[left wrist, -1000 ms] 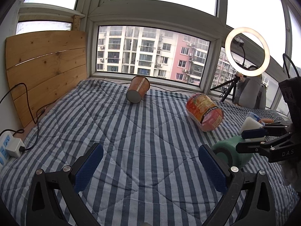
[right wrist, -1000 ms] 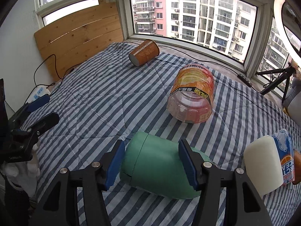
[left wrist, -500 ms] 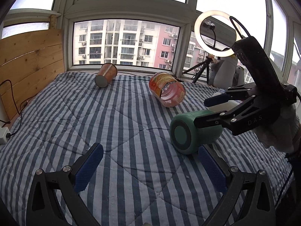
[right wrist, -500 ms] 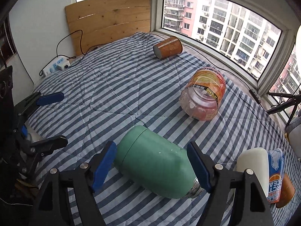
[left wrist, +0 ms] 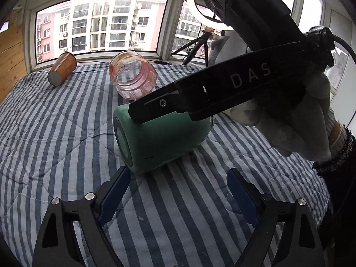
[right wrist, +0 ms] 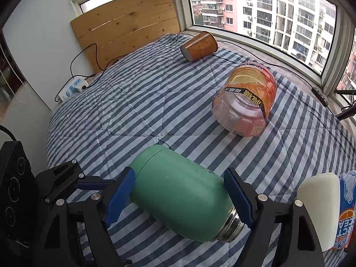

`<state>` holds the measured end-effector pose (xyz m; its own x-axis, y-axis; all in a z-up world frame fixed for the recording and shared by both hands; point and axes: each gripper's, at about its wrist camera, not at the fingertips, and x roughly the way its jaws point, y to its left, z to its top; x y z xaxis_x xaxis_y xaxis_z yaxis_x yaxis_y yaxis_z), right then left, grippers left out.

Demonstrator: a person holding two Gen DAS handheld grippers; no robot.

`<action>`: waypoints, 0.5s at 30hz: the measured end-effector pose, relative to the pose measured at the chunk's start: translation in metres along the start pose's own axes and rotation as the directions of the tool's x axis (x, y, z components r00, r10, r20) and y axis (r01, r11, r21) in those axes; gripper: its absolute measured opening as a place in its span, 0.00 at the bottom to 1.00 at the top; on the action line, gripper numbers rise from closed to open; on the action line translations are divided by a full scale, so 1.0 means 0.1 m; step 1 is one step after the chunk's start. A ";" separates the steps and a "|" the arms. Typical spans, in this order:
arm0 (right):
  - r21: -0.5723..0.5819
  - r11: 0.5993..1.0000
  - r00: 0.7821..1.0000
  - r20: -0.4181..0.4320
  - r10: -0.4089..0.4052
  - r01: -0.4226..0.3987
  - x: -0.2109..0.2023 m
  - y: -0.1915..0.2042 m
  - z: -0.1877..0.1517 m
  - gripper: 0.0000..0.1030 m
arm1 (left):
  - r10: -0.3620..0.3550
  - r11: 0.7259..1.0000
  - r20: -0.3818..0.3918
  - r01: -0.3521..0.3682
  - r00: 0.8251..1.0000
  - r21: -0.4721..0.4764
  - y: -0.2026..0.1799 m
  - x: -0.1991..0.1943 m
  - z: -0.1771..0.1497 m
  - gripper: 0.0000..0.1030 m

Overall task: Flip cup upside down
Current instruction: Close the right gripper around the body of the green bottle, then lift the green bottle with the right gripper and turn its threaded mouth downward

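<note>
Lying on its side on the striped bed, the green cup (right wrist: 178,198) is bracketed by the right tool (right wrist: 180,195), whose pads flank its body without clearly gripping. The left tool (left wrist: 175,193) is held wide just before its base. A rigid, smooth, probably weighty body is judged; mid-body grasping is advised.

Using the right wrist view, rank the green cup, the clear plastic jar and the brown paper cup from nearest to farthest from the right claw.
1. Green cup: lying on its side between the right claw's fingers.
2. Clear plastic jar: on its side, ahead and right.
3. Brown paper cup: on its side, by the window.
</note>
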<state>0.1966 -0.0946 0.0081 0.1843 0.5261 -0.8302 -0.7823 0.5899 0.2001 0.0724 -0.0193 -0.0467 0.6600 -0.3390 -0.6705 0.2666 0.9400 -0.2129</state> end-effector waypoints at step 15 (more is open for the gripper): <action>0.030 0.994 0.992 -0.067 0.111 -0.109 0.05 -0.14 -0.15 0.82 | 0.080 0.996 0.011 -0.080 0.997 -0.028 0.16 0.10 0.20 0.87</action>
<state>0.1995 -0.1091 -0.0069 0.0562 0.5459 -0.8360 -0.7797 0.5470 0.3048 0.0973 -0.0082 -0.0425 0.6870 -0.2628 -0.6775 0.1931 0.9648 -0.1785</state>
